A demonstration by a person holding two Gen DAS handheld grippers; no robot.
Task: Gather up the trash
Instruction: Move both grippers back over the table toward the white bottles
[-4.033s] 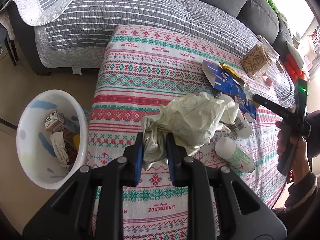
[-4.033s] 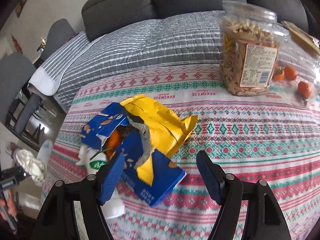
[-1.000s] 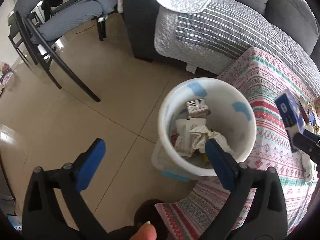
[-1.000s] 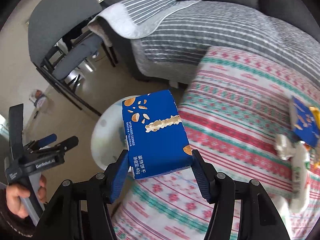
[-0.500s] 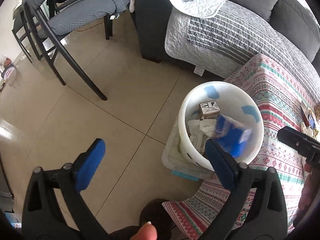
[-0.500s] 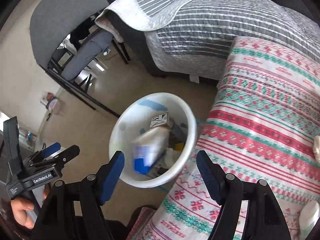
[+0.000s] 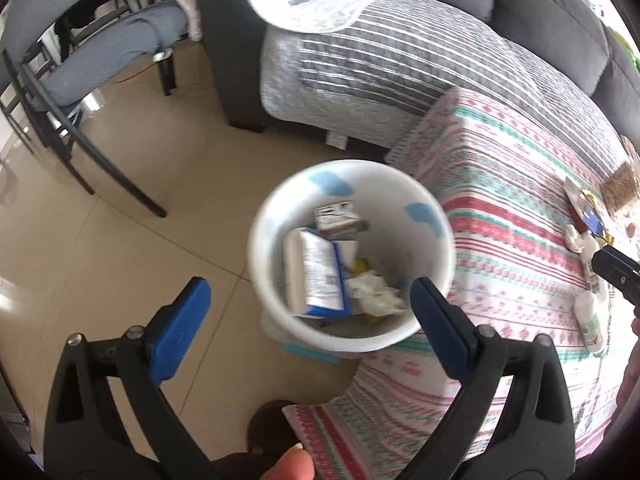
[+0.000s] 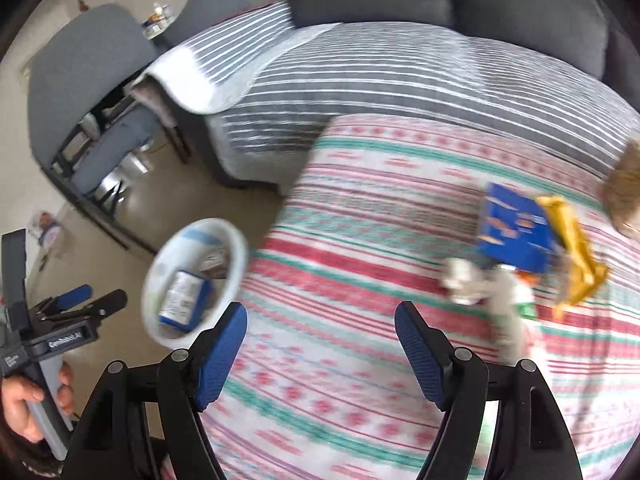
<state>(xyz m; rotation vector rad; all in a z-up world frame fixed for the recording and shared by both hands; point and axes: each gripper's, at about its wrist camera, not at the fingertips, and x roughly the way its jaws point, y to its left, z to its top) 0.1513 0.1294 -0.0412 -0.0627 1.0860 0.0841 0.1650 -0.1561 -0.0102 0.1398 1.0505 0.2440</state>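
A white trash bin (image 7: 424, 334) stands on the floor beside the patterned table (image 7: 516, 248); it also shows in the right wrist view (image 8: 240, 256). Inside lie a blue box (image 7: 318, 276), crumpled paper (image 7: 374, 294) and a small carton (image 7: 336, 216). My left gripper (image 7: 310, 316) is open and empty above the bin. My right gripper (image 8: 320, 340) is open and empty over the table's left part. On the table remain a blue packet (image 8: 514, 232), a yellow wrapper (image 8: 572, 256) and white bottles (image 8: 512, 312).
A grey sofa with a striped quilt (image 7: 400, 56) runs behind the table. Dark chairs (image 7: 80, 64) stand on the tiled floor at left. A jar of snacks (image 8: 624, 188) sits at the table's far right.
The blue box has dropped from my right gripper into the bin and settled there. My right gripper has swung right over the table. My left gripper stays open above the bin.
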